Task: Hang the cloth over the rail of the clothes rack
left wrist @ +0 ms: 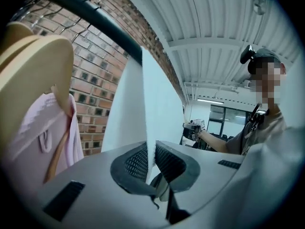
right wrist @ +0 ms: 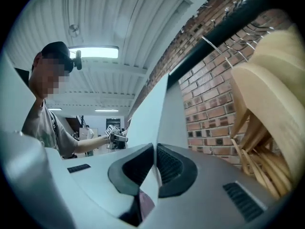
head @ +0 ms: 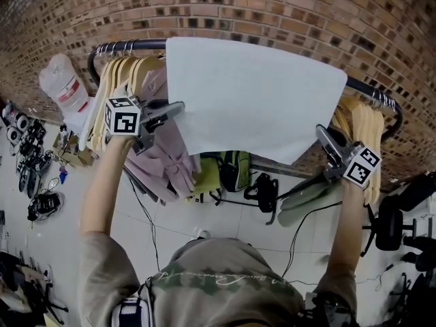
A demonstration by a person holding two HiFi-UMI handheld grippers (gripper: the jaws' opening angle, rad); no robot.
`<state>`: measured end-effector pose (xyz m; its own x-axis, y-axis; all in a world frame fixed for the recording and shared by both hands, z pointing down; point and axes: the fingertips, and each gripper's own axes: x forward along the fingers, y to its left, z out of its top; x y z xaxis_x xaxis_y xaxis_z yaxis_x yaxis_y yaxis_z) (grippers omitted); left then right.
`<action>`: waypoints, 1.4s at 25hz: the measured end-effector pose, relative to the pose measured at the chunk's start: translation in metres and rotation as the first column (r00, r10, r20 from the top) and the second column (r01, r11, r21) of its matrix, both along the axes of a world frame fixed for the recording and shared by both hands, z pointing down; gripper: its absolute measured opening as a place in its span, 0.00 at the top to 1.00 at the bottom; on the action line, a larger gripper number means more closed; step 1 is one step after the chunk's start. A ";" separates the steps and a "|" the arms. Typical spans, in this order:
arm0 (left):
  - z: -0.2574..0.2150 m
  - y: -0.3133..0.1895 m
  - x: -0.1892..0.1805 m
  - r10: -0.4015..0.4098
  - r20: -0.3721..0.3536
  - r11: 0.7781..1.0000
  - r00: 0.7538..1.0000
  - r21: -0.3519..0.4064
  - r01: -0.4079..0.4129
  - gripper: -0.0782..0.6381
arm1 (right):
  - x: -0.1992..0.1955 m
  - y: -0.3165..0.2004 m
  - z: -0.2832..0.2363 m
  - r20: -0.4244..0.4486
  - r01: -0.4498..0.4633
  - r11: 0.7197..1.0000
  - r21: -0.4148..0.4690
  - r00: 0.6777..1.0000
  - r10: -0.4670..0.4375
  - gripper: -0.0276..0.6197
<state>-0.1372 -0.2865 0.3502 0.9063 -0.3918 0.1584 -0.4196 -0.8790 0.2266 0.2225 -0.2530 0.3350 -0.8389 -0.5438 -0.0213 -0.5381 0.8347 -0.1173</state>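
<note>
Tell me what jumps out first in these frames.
The big white cloth dominates, spread across the middle of the black rail in front of the brick wall. The left gripper and right gripper each pinch one side edge of it, jaws shut. Wooden hangers crowd both ends of the rail, with a pink garment hanging at the left.

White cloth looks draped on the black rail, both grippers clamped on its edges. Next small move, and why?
Probably open both jaws and let go. The white rectangular cloth already lies over the black metal rail and hangs down towards the person, and the left gripper and right gripper are only pinching its side edges.
</note>
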 end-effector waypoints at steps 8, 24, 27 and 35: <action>0.008 -0.013 -0.002 -0.029 -0.003 1.000 1.000 -0.008 0.029 0.86 | -0.001 -0.012 0.006 -0.005 -0.015 1.000 -0.007 1.000 0.015 0.92; 0.024 -0.029 -0.007 -0.117 0.051 0.993 0.992 -0.010 0.118 0.74 | 0.025 -0.034 0.012 0.101 -0.126 0.992 -0.031 0.987 0.129 0.91; 0.030 -0.027 -0.008 -0.112 0.069 0.994 0.991 -0.012 0.113 0.69 | 0.026 -0.034 0.020 0.102 -0.114 0.992 -0.062 0.987 0.120 0.85; 0.026 -0.029 -0.021 -0.166 0.035 0.986 0.986 0.010 0.166 0.57 | 0.025 -0.029 0.030 0.021 -0.121 0.991 -0.054 0.992 0.122 0.84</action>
<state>-0.1581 -0.3154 0.3761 0.8225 -0.5374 0.1863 -0.5673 -0.7981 0.2030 0.2474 -0.2817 0.3649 -0.7664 -0.6423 -0.0095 -0.6313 0.7558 -0.1741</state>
